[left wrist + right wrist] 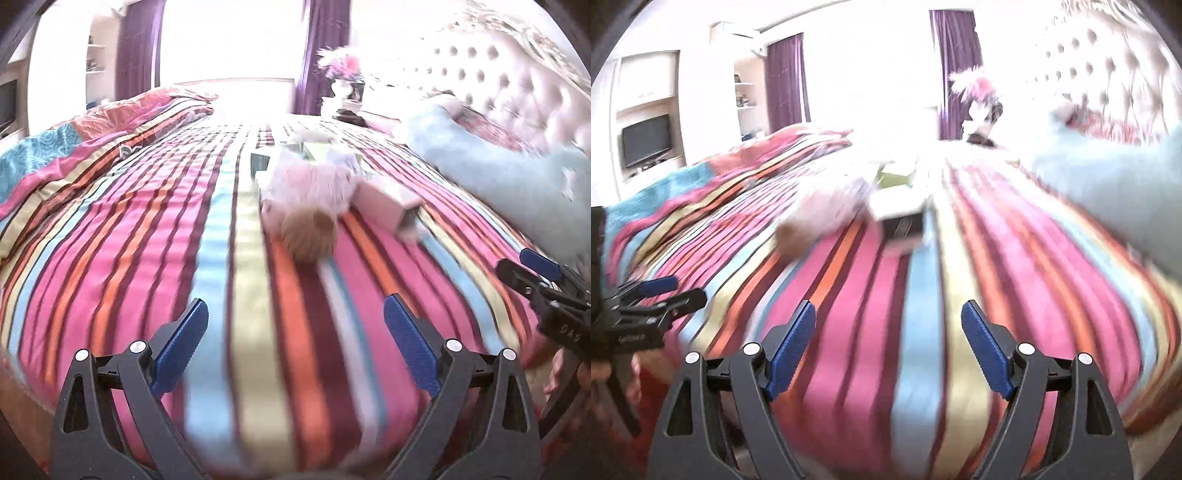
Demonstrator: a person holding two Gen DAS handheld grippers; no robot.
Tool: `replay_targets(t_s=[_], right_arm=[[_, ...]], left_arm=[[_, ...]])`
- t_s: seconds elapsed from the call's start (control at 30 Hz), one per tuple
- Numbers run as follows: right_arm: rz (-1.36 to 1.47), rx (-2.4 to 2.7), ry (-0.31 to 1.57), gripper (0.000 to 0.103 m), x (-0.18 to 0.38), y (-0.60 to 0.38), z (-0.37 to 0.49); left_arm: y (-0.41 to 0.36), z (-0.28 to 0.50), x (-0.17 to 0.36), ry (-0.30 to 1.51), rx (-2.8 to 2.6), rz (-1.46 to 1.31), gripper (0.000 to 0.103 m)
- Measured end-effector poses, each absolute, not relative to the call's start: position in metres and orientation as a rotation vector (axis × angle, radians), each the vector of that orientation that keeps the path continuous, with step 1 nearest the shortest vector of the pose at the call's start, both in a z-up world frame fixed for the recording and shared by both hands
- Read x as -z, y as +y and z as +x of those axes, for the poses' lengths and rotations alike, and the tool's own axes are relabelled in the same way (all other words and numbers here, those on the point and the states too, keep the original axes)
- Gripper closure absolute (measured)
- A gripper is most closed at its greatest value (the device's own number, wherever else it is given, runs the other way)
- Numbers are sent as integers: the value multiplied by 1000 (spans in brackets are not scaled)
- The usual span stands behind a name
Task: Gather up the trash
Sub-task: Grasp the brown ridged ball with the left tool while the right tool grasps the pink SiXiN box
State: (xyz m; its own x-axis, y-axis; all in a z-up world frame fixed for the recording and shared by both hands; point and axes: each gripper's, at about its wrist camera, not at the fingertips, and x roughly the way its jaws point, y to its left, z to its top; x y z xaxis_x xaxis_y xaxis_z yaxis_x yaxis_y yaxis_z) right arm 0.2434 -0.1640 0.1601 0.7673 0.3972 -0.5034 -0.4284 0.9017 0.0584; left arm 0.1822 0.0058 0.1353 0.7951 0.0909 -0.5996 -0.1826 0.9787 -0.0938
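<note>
A blurred heap of trash lies in the middle of the striped bedspread (147, 229): crumpled white paper (314, 181), a brown lump (308, 236) in front of it, a pale box (384, 201) to its right and a green-and-white box (897, 177) behind. My left gripper (295, 325) hovers open above the bedspread, well short of the heap, nothing between its blue pads. My right gripper (888, 328) is likewise open and empty over the bedspread (849, 295), with the white paper (827, 206) and a dark-fronted box (901, 221) ahead of it.
A folded quilt (92, 140) lies on the bed's left. A light blue pillow (491, 173) rests against the tufted headboard (491, 77) on the right. Flowers in a vase (341, 74) stand beyond the bed. A television (646, 140) and shelves are at the far left.
</note>
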Motion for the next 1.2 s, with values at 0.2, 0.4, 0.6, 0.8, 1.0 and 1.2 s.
replay_targets(t_s=[0.2, 0.4, 0.6, 0.8, 1.0, 1.2], right_arm=[[-143, -519, 621, 26, -156, -128, 330], [-259, -541, 650, 26, -147, -107, 361], [-271, -551, 742, 26, -135, -93, 390], [-203, -570, 788, 26, -132, -88, 411], [-271, -570, 827, 38, -124, -75, 407], [-289, -549, 810, 39, -122, -75, 400]], left_arm=[[4, 240, -130, 665, -200, -189, 10], [12, 269, -112, 723, -247, -220, 10], [19, 291, -94, 792, -289, -257, 10], [17, 298, -96, 787, -261, -253, 10], [31, 297, -97, 779, -213, -290, 48], [36, 287, -97, 752, -157, -309, 49]])
